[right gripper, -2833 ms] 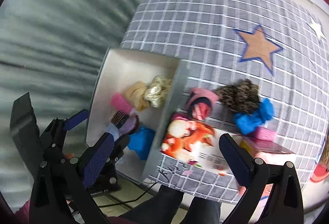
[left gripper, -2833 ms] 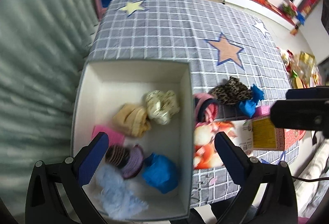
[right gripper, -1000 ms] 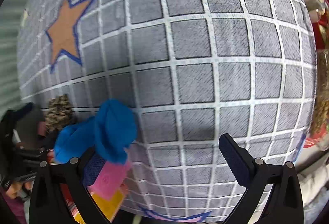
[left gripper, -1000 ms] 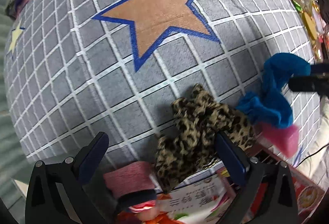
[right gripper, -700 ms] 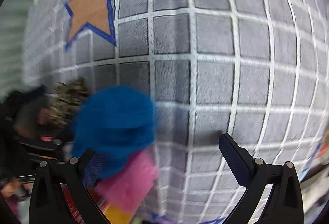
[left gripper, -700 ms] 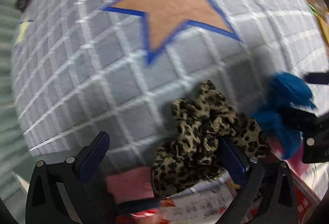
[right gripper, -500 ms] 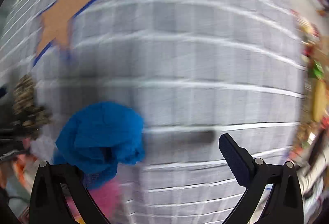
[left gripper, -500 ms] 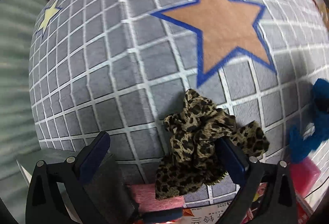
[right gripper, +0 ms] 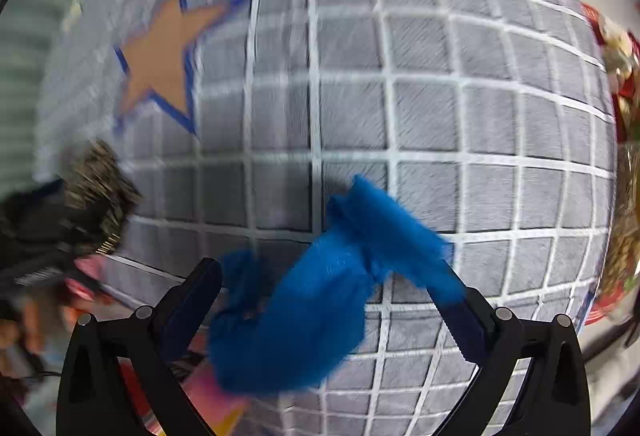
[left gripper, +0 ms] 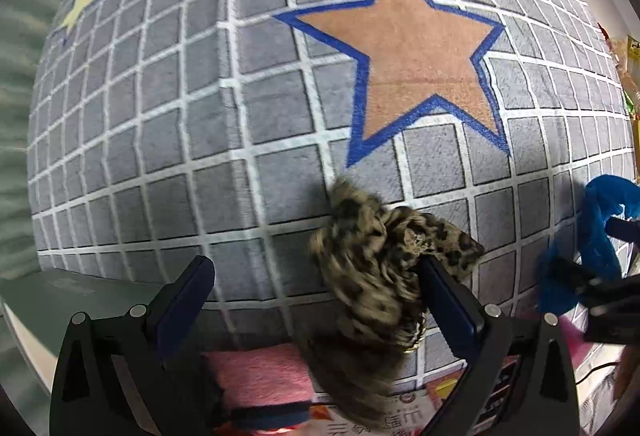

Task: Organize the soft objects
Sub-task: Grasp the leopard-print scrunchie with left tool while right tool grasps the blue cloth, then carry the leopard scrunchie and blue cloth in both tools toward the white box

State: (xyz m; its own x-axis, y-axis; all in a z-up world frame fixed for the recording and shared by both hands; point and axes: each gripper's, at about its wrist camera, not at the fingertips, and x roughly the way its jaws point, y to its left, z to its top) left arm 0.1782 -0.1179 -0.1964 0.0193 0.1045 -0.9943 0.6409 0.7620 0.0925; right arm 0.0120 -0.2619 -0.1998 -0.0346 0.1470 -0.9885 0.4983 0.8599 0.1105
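A leopard-print scrunchie (left gripper: 380, 268) lies on the grey checked tablecloth (left gripper: 200, 115) between the fingers of my left gripper (left gripper: 316, 292). It bunches over the right fingertip (left gripper: 440, 292), and the gripper is open. A blue fluffy scrunchie (right gripper: 320, 308) sits between the fingers of my right gripper (right gripper: 324, 300), draped over its right fingertip (right gripper: 452, 304); this gripper is open too. In the left wrist view the blue scrunchie (left gripper: 596, 236) shows at the right edge. In the right wrist view the leopard scrunchie (right gripper: 100, 191) is at the left, blurred.
A pink soft item (left gripper: 260, 376) and a printed package (left gripper: 360, 424) lie just below the left gripper. The grey box wall (left gripper: 80, 296) is at the lower left. An orange star (left gripper: 408, 59) marks the cloth beyond. Cluttered goods (right gripper: 624, 195) line the right table edge.
Both grippers have closed in on the table. The leopard scrunchie now sits between the left fingers, and the blue one has shifted to between the right fingers. Both look blurred by motion.
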